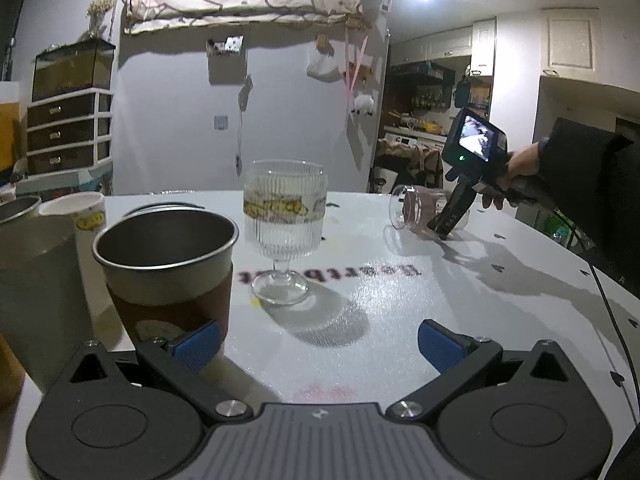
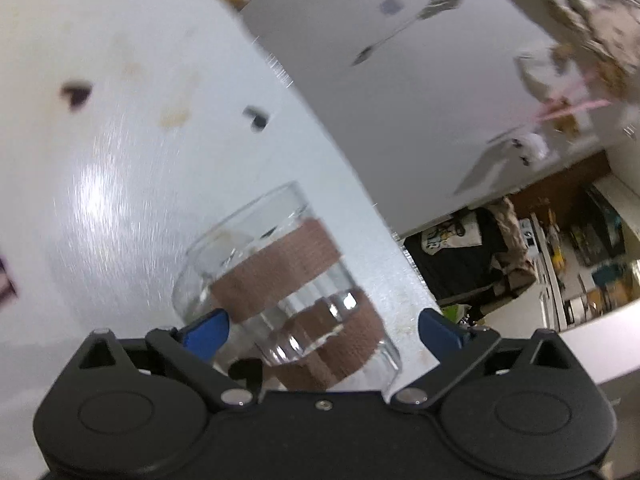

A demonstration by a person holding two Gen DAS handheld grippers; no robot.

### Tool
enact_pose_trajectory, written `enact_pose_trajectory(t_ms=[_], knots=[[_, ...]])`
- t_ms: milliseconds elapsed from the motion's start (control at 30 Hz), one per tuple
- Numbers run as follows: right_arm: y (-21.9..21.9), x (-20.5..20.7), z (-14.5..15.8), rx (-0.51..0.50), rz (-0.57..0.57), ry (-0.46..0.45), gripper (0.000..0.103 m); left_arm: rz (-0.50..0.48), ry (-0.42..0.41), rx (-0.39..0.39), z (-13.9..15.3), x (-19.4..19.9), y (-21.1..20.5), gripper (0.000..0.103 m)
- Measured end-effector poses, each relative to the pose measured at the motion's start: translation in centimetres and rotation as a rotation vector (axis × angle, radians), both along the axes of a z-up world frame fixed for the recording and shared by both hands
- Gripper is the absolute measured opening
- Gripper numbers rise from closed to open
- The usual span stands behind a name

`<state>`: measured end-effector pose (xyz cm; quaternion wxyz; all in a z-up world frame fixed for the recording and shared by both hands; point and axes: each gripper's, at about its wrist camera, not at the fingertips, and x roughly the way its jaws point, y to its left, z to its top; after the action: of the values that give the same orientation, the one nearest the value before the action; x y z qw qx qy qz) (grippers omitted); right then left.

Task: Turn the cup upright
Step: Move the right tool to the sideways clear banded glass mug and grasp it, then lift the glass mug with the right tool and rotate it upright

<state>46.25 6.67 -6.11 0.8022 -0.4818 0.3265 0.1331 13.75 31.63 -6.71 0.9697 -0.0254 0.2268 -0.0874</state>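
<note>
A clear glass cup (image 2: 280,280) with a brown band lies on its side on the white table (image 2: 100,160), its base toward my right gripper (image 2: 322,330). The right gripper's blue pads (image 2: 208,330) are wide apart, one on each side of the cup, not closed on it. In the left wrist view the same cup (image 1: 418,210) lies at the far right of the table with the right gripper (image 1: 448,222) over it. My left gripper (image 1: 318,346) is open and empty, low over the table's near side.
A ribbed stemmed glass (image 1: 284,232) stands upright mid-table. A steel cup with a brown sleeve (image 1: 168,268) stands close to the left gripper's left pad. More cups (image 1: 80,212) crowd the left edge. A cable (image 1: 612,312) runs along the right edge.
</note>
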Motion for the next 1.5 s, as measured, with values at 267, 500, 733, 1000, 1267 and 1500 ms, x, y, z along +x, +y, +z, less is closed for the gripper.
enact_pose_trajectory(t_ms=[267,500,733,1000,1267,1500], knots=[[-0.4,1.1,-1.7,-0.026,-0.015,0.009,0.087,-0.006,0.021,-0.009,-0.2,0.2,0.0,0.103],[0.1,-2.1,-2.2,-0.059,-0.048,-0.055,0.083,-0.005,0.012,-0.02,0.1,-0.7,-0.1,0.103],[1.6,-10.4,-1.4,-0.069,-0.037,-0.032,0.078,-0.029,-0.014,-0.029,0.6,-2.7,-0.6,0.103],[3.7,-20.8,-0.2,-0.022,-0.015,0.013,0.076,-0.053,-0.029,-0.029,0.8,-5.8,-1.4,0.103],[6.0,-29.1,2.8,0.167,-0.054,0.156,0.076,-0.058,-0.017,-0.027,0.8,-7.8,-2.3,0.103],[7.5,-35.6,3.6,0.255,0.02,0.238,0.08,-0.048,0.009,-0.054,0.4,-8.4,-3.1,0.103]])
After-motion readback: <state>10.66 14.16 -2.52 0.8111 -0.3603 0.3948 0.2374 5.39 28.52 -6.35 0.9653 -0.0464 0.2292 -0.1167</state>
